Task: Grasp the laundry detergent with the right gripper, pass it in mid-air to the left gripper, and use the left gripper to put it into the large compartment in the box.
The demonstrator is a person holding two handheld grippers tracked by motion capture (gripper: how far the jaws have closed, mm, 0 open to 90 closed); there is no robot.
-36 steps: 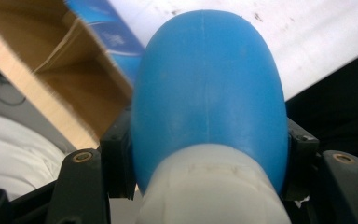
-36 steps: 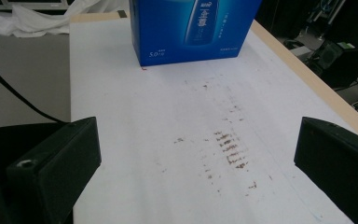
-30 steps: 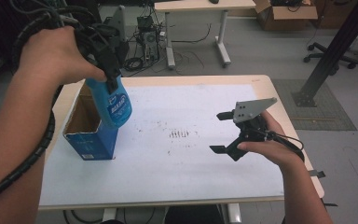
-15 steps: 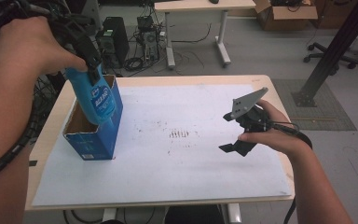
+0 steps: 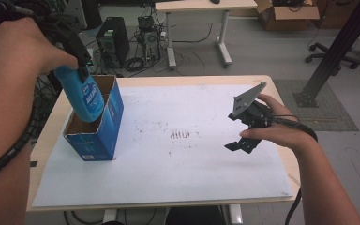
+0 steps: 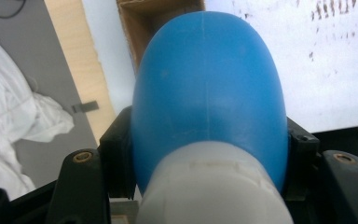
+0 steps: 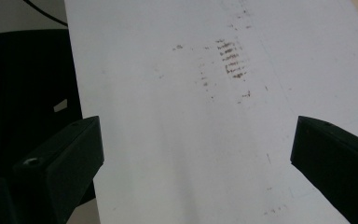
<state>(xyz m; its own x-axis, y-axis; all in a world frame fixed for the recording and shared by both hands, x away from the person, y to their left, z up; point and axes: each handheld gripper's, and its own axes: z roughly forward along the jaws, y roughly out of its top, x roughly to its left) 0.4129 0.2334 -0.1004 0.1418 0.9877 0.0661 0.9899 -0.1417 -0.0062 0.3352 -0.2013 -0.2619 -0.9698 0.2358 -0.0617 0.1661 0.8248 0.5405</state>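
A blue plastic bottle (image 5: 85, 96) with a white cap hangs tilted, its lower end inside the open top of a blue cardboard box (image 5: 98, 136) at the table's left. My left gripper (image 5: 80, 64) is shut on the bottle near its top. In the left gripper view the bottle (image 6: 209, 88) bulges between the jaws, with the box's brown inside (image 6: 154, 21) beyond it. My right gripper (image 5: 235, 132) hovers open over the right part of the white sheet (image 5: 178, 173); in the right gripper view (image 7: 196, 154) its jaws stand wide apart with nothing between them.
Brown smudges (image 5: 180, 135) mark the middle of the sheet (image 7: 177, 140). The wooden table edge (image 5: 281, 93) runs close behind the right hand. On the floor beyond are a computer tower (image 5: 112, 40), another desk (image 5: 197, 7) and a black post (image 5: 337, 51).
The left gripper has carried the bottle leftward over the box, and its lower end now sits in the opening. The right gripper has stayed open and barely shifted.
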